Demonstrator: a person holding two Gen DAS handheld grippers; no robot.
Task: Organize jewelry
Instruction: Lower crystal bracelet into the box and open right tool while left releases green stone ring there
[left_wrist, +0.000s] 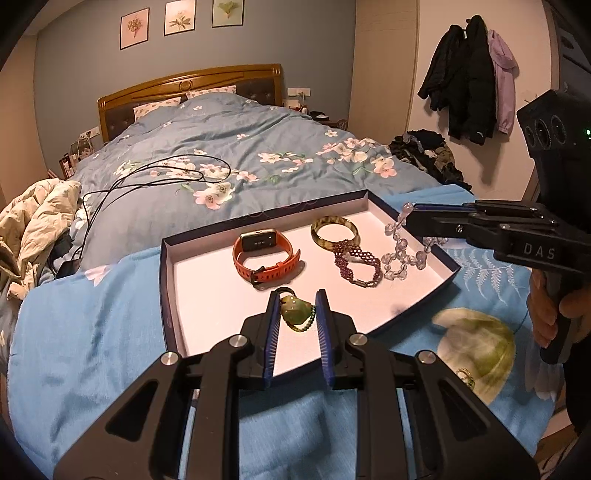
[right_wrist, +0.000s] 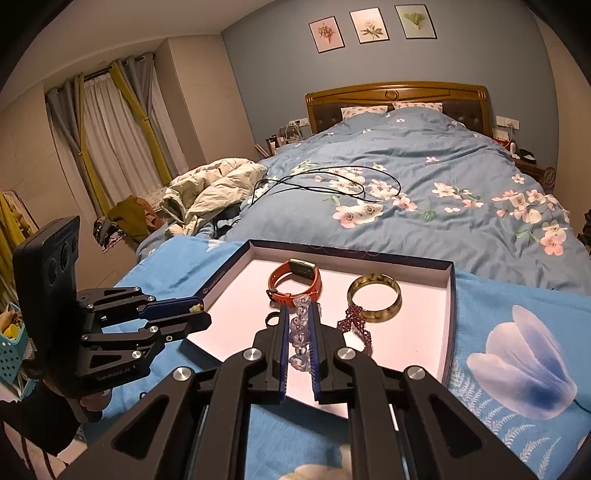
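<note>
Both jaws grip: left gripper (left_wrist: 297, 308) holds green pendant (left_wrist: 295, 312), right gripper (right_wrist: 298, 332) clear-bead bracelet (right_wrist: 300, 332); your early release snags neighbouring garnet bracelet (left_wrist: 356, 264).

This is a home bedroom. A bed (right_wrist: 424, 177) with a carved wooden headboard (right_wrist: 395, 94) and a blue floral duvet (left_wrist: 236, 147) fills the room, under three framed botanical prints (right_wrist: 371, 26) on a grey-blue wall. Curtains (right_wrist: 107, 129) cover a window, jackets (left_wrist: 469, 77) hang on the wall, and a cream puffer coat (right_wrist: 214, 188) lies crumpled beside the bed.
</note>
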